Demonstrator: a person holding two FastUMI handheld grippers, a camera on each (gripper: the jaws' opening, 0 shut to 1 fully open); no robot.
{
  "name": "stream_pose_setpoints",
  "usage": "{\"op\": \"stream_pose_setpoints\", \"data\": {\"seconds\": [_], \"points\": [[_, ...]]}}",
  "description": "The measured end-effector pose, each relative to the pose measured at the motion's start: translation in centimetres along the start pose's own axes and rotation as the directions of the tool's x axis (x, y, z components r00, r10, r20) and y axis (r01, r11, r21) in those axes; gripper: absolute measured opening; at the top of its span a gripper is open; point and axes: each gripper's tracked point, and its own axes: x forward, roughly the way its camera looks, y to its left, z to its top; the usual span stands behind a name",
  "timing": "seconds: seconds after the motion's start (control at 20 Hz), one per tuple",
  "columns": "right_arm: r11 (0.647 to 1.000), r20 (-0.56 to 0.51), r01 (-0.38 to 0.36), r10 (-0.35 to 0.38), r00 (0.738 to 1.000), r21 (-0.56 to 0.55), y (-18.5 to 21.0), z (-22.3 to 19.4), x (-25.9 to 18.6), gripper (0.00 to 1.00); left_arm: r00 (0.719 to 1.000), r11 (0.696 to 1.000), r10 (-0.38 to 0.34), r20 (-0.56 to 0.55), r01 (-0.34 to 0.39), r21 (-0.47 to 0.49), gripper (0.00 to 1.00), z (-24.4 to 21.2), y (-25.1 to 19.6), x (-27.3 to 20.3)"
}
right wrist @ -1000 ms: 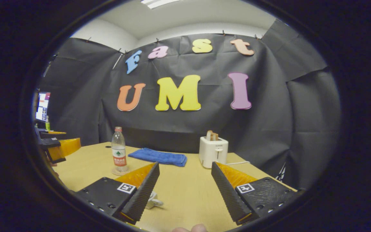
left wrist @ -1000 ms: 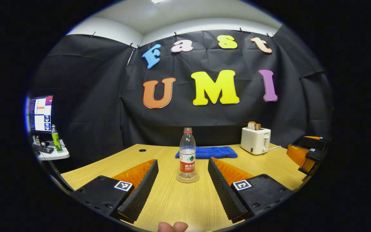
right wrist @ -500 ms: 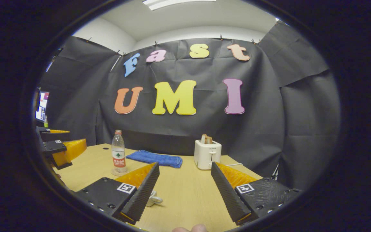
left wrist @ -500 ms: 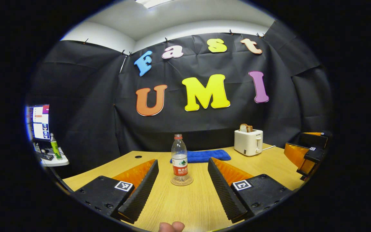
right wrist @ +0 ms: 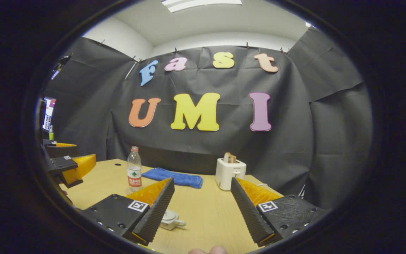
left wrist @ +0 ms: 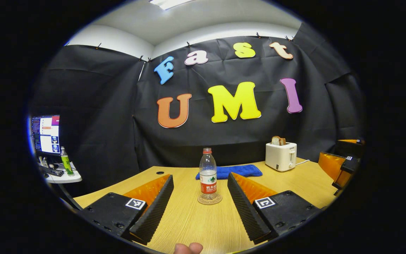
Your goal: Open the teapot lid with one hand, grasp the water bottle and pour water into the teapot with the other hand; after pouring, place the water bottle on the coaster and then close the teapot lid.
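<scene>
- In the left gripper view the left gripper (left wrist: 200, 204) fills the bottom of the frame with its fingers spread wide and nothing between them, above the wooden table (left wrist: 196, 225).
- Just beyond its fingertips, near frame centre, the water bottle (left wrist: 208, 173) stands upright on the round coaster (left wrist: 209, 200), untouched.
- Behind the bottle a blue towel (left wrist: 240, 170) lies flat; to the right stands a white toaster (left wrist: 280, 156) with bread in its slot.
- At the right edge the other gripper (left wrist: 342, 165) shows; a monitor (left wrist: 46, 134) sits at the left edge.
- In the right gripper view the right gripper (right wrist: 201, 208) is also released, fingers wide apart and empty, at the bottom of the frame.
- The teapot (right wrist: 170, 219), lid on, peeks out low in the frame, partly hidden behind the left-hand finger.
- The bottle stands left of centre, well apart from this gripper.
</scene>
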Motion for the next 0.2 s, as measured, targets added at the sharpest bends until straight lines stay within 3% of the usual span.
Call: {"op": "stream_pose_setpoints", "data": {"seconds": [0.2], "points": [[1.000, 0.000, -0.007, 0.007, 1.000, 0.006, 0.24, 0.29, 0.15, 0.97, 1.000, 1.000, -0.002, 0.009, 0.002, 0.001, 0.96, 0.31, -0.01, -0.15]]}}
